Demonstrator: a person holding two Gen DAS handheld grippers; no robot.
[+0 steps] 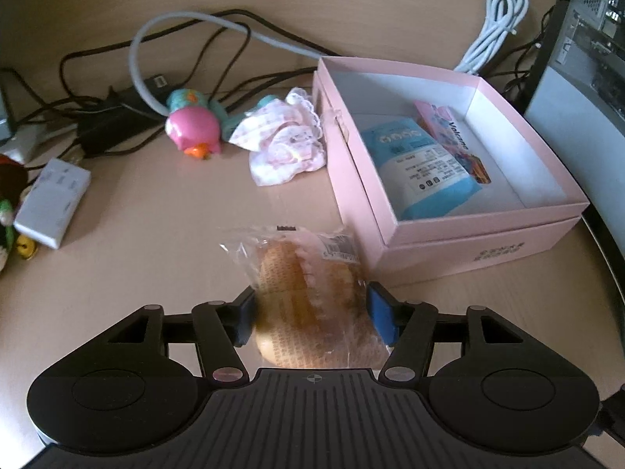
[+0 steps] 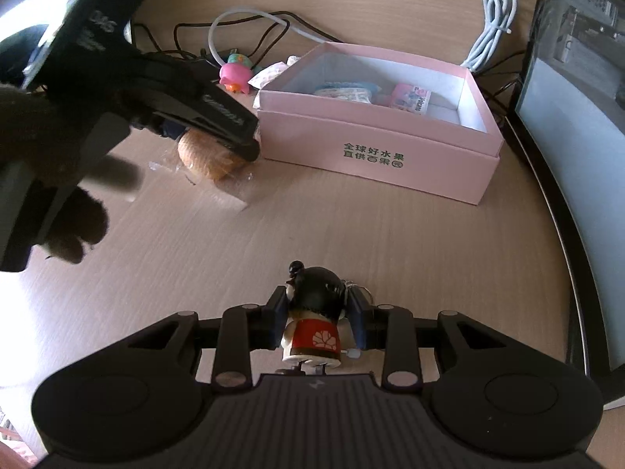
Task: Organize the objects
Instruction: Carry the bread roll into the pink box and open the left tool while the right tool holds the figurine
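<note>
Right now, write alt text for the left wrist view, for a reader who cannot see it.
The left gripper straddles a clear-wrapped golden bread bun on a pale wooden table; grip unclear. Right of it, an open pink cardboard box holds a blue-and-white packet. Behind lie a pink plastic bird toy and tangled cables.

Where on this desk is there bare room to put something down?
Free: the wood in front of the pink box, between the bread and the doll. Also the patch between the white adapter, the pink toy and the bread. Inside the box, the right part is bare. Crowded: the back edge, with cables, toy and cloth.
</note>
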